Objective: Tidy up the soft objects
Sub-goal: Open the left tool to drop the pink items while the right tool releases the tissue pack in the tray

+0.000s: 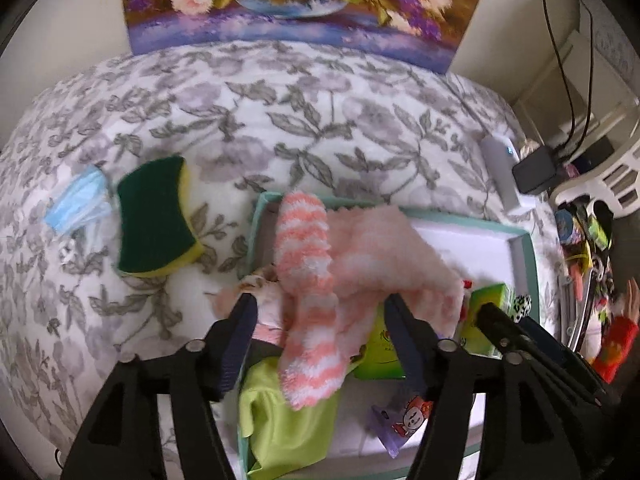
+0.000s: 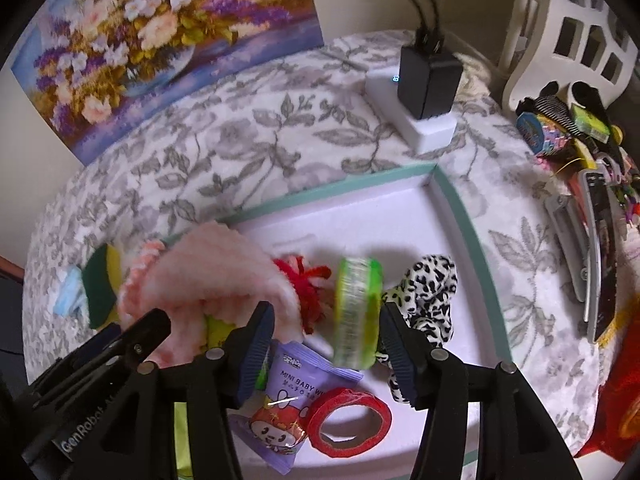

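In the left wrist view my left gripper [image 1: 320,312] is open over the left end of a white tray with a teal rim [image 1: 528,248]. A pink-and-white striped fuzzy sock [image 1: 308,288] lies loose between its fingers, on a pale pink fluffy cloth [image 1: 384,252] and a lime-green cloth [image 1: 288,420]. In the right wrist view my right gripper [image 2: 328,340] hangs over the same tray [image 2: 460,208]. A blurred green tissue pack [image 2: 356,312] stands on edge between its fingers, close to the right one and clear of the left one.
A green-and-yellow sponge [image 1: 156,220] and a blue face mask [image 1: 76,204] lie on the flowered blanket left of the tray. The tray holds a purple wipes pack [image 2: 288,392], red tape roll [image 2: 348,420], leopard scrunchie [image 2: 424,296] and red pom-pom [image 2: 304,284]. A power strip with charger [image 2: 428,80] sits behind.
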Motion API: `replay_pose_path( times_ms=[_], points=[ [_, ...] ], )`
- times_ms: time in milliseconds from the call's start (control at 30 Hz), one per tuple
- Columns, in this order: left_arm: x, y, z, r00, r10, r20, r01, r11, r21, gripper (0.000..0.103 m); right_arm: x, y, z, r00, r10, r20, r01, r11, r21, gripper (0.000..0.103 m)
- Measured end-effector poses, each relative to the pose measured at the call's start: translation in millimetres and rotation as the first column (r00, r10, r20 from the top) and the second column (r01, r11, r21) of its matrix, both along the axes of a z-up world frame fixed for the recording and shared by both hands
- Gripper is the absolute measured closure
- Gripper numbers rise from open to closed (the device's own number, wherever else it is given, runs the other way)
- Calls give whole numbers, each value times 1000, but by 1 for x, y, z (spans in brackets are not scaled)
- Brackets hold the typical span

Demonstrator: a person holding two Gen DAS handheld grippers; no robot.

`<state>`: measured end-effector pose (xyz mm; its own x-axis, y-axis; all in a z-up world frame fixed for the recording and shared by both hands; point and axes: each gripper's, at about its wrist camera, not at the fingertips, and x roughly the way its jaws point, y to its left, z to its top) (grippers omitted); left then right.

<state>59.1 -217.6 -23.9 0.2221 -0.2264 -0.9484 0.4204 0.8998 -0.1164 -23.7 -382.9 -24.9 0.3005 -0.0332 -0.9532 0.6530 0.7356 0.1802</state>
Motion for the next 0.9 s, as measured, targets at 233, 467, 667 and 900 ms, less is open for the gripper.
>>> replay_pose_path(
  times_ms=[233, 467, 667, 900],
  points=[
    [2, 16, 29, 997, 37, 73, -35, 999, -26, 19, -6, 0, 24, 999, -16, 40, 17, 999, -38, 44],
    [6, 31, 42, 990, 67, 121, -64, 998, -27, 10, -7, 3, 27, 999, -14, 31, 15, 999, -40, 43],
    [7, 37, 42, 988, 78, 135, -76, 997, -16, 10, -4, 6, 22, 1000, -9, 8, 9, 999, -44, 25],
    [14, 45, 36, 987, 100, 124, -101, 995, 7, 10, 1, 14, 12, 1000, 13, -22, -14, 999, -51, 5]
  ],
)
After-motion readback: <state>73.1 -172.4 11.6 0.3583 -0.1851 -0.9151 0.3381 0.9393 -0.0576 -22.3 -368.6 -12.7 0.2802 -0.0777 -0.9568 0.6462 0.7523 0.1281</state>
